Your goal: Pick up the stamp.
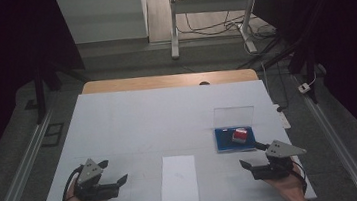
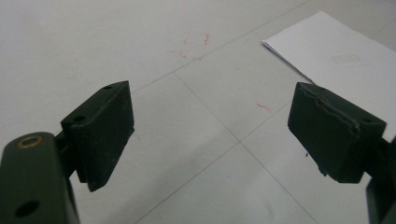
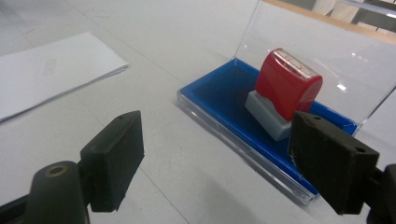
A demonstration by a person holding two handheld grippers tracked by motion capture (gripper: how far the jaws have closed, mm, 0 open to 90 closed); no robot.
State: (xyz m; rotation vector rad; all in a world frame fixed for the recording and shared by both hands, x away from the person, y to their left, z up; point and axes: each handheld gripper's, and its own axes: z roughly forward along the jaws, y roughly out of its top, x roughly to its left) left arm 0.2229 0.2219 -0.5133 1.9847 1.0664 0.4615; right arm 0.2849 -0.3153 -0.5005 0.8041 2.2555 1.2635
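Tabletop (image 1: 133,120): white, flat, marked with thin grid lines, taking up the middle of the high view.

Sheet of paper (image 1: 179,179): lower centre of the high view, lying flat between the two hands. Thin and limp; probably hard to lift off the surface, better pinned than picked.

Ink pad case (image 3: 224,105): blue tray with its clear lid (image 3: 327,51) standing open, centre right of the right gripper view. Looks like light, brittle plastic, likely to skid if nudged.

Stamp (image 3: 286,84): red body on a grey base, sitting upright on the blue pad. Small, rigid, probably light. The glossy red shell looks smooth, so best taken squarely across its two broad sides, above the grey base.

Right hand-held gripper (image 3: 233,154): jaws spread wide, holding nothing, just short of the case.

Left hand-held gripper (image 2: 210,135): jaws wide apart, empty, above bare tabletop.
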